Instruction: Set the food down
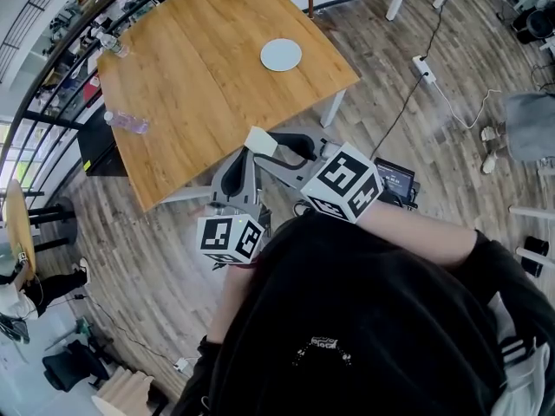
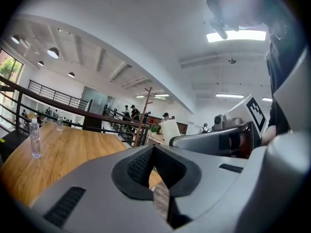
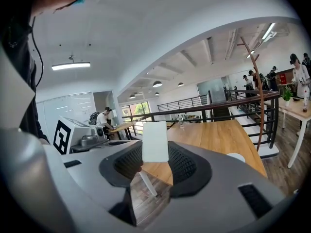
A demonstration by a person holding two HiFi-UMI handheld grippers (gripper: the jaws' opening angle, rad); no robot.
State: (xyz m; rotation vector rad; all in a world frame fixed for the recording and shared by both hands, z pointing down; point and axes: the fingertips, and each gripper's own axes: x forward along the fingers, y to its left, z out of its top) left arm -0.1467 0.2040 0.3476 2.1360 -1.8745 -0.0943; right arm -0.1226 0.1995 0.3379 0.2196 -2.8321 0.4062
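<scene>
Right gripper [image 3: 155, 153]: jaws clamped on 1 white slab [image 3: 155, 140]. Left gripper [image 2: 154, 149]: jaws together, empty. Table [image 1: 199, 85] ahead, 1 plate [image 1: 281, 55] on it.

Honey-brown wood-grain table [image 1: 199, 76], pale grey round plate [image 1: 281, 55], cream-white rectangular block of food [image 3: 155, 141], grey-brown streaked plank floor [image 1: 451, 172], black clothing [image 1: 364, 319] with white stripes on the sleeve

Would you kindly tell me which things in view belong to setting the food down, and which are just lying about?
Belongs to the job:
- white food block, clamped in the right gripper
- white plate, probably where it goes
- wooden table

Just lying about:
- water bottle lying flat
- second water bottle
- power strip on the floor
</scene>
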